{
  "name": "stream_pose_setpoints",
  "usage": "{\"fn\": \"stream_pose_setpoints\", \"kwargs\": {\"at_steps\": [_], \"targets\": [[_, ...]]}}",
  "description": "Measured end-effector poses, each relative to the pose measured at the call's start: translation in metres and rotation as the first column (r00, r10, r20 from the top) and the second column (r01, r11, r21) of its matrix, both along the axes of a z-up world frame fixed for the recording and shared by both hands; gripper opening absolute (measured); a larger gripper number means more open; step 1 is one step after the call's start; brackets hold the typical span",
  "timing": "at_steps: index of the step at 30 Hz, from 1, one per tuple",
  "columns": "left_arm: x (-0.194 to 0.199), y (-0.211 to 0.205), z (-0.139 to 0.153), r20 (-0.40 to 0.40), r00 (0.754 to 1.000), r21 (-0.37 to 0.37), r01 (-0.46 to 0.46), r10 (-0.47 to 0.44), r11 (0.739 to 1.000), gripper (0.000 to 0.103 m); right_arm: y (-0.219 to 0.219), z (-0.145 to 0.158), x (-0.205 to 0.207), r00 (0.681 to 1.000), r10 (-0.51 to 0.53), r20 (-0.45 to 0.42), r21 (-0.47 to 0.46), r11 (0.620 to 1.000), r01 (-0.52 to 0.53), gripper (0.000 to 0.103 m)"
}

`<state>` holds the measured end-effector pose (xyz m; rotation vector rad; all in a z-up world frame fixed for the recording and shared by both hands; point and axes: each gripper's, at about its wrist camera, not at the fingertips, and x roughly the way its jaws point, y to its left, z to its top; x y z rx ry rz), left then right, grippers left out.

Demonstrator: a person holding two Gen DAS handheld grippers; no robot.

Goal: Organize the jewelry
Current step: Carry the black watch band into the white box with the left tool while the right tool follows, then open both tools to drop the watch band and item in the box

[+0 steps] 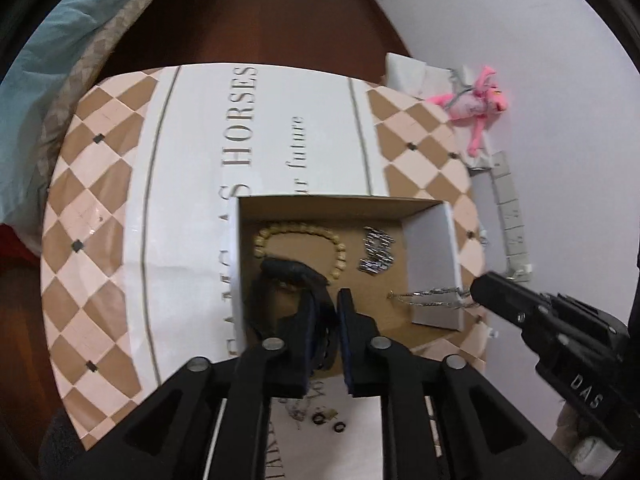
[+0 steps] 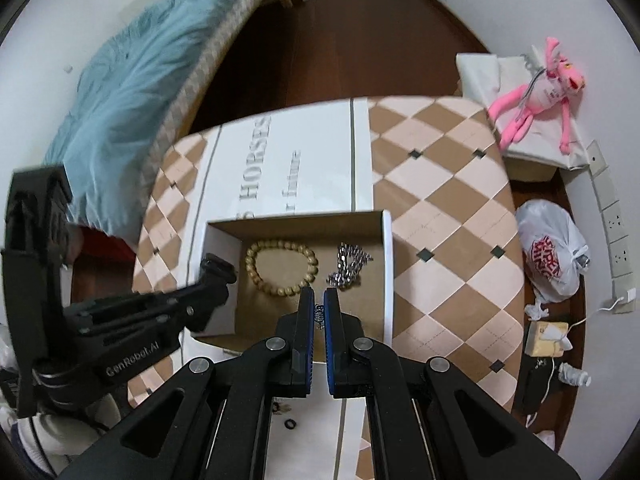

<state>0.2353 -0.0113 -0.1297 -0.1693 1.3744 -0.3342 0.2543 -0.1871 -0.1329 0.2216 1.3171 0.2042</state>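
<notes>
An open cardboard box [image 1: 434, 248] [image 2: 387, 272] sits on the checkered table. Inside lie a tan bead bracelet [image 1: 298, 236] [image 2: 280, 266] and a heap of silver chain [image 1: 376, 254] [image 2: 348, 266]. My left gripper [image 1: 324, 312] is shut on a black bracelet [image 1: 280, 280] over the box's left part. My right gripper [image 2: 319, 304] is shut on a thin silver chain [image 2: 319, 316] [image 1: 432, 294], held over the box's near right part. The right gripper shows in the left wrist view [image 1: 520, 312]; the left one shows in the right wrist view [image 2: 216, 276].
Small black rings [image 1: 328, 422] [image 2: 290, 424] and bits of jewelry lie on the table in front of the box. A pink plush toy [image 2: 540, 92] lies on a white bag right of the table. A plastic bag [image 2: 552, 256] is on the floor. A bed with a blue cover [image 2: 132, 92] stands left.
</notes>
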Motion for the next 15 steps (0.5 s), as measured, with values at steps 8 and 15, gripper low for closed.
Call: {"fn": "stream_pose_setpoints", "kwargs": {"at_steps": [8,15], "targets": [[0.007,0.007,0.009,0.057,0.998,0.072,-0.043,0.039,0.997,0.062,-0.003,-0.007,0.001,1.000,-0.008,-0.019,-0.079,0.997,0.007,0.044],[-0.010,0.017,0.011,0.163,0.984,0.203,-0.099,0.066,0.974,0.096,-0.008,-0.013,-0.011,0.999,-0.044,0.017,-0.227,0.973,0.047,0.096]]}}
